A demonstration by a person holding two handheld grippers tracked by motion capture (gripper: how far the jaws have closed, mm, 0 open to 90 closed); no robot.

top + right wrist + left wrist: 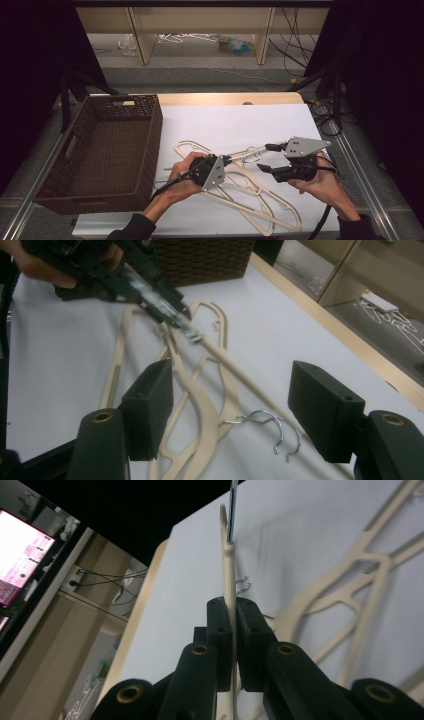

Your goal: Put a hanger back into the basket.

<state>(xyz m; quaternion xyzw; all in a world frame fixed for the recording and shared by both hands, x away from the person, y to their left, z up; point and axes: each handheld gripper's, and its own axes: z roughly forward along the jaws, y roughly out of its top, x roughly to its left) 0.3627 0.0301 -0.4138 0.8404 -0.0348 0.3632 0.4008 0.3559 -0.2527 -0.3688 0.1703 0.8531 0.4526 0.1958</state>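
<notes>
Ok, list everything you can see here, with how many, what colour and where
wicker basket: one, dark brown, left part of the table, nothing visible inside.
held hanger: one, cream, lifted off the table, clamped in the left tongs.
hangers on the table: several, cream, overlapping in a pile at centre; exact count unclear.
metal hooks: two, silver, on the sheet beneath the right tongs.
table sheet: one, white, over the tabletop.
left tongs: black, shut on the held hanger.
right tongs: black, open above the pile.
hands: two, one on each tool.
</notes>
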